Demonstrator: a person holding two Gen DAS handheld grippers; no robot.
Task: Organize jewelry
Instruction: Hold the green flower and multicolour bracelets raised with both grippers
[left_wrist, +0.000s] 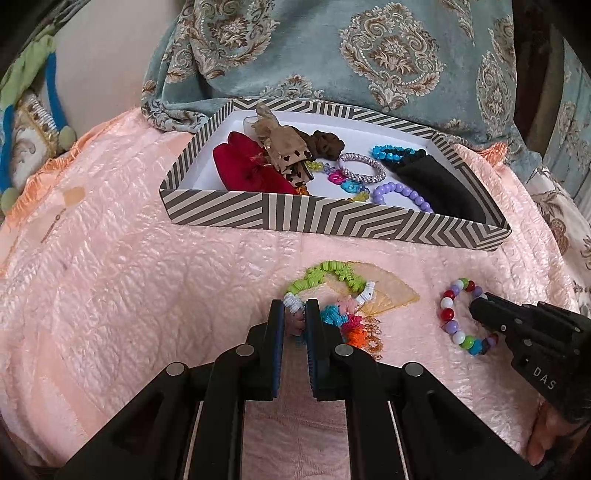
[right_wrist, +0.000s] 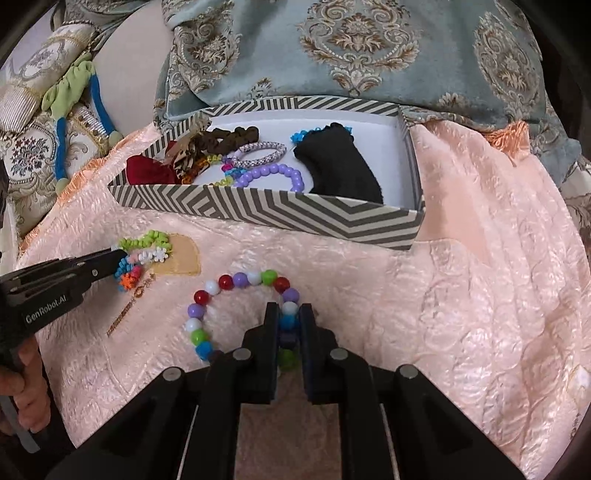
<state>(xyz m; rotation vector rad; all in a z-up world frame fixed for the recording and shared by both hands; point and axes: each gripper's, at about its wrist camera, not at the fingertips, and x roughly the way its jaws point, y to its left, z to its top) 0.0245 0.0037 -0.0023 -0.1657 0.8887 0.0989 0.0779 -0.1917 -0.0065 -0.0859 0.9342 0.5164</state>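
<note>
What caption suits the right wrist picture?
Right gripper pinches a multicoloured bead bracelet before the striped box.

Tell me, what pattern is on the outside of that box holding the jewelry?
Grey-and-cream chevron stripes cover the box, clearest in the right wrist view.

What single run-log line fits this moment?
left gripper: shut on frilly bracelet | right gripper: shut on bead bracelet | striped box: partly filled

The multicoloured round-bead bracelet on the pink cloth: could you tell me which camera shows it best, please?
The right wrist view: the bead bracelet fills the centre, with the right gripper closed on it. In the left wrist view it sits small at the right, partly hidden.
</note>
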